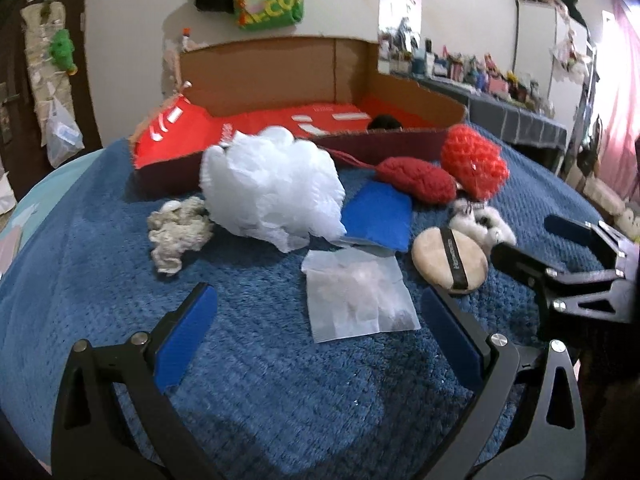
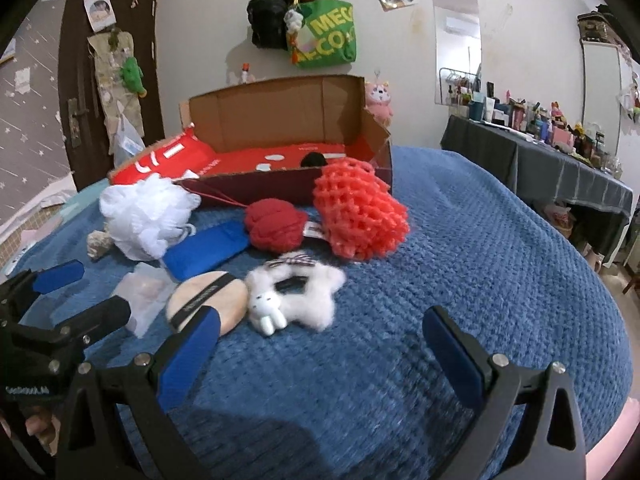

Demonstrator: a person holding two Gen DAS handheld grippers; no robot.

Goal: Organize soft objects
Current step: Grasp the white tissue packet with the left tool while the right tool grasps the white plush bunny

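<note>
Soft items lie on a blue blanket (image 1: 280, 392): a white mesh pouf (image 1: 272, 188), a beige rag (image 1: 176, 232), a blue cloth (image 1: 376, 216), a red knitted ball (image 2: 276, 224), a coral foam net (image 2: 360, 212), a tan powder puff (image 2: 208, 300), a white fluffy star toy (image 2: 296, 296) and a clear plastic bag (image 1: 356, 292). Behind them stands an open cardboard box (image 2: 280, 120) with a dark item (image 2: 314, 159) inside. My left gripper (image 1: 320, 320) is open, the bag just ahead of it. My right gripper (image 2: 320, 332) is open, near the puff and star.
The right gripper (image 1: 536, 240) shows at the left wrist view's right edge, the left gripper (image 2: 80, 296) at the other view's left edge. A cluttered side table (image 2: 540, 140) stands right of the bed, a door (image 2: 80, 80) at the left. Bare blanket (image 2: 480, 260) stretches to the right.
</note>
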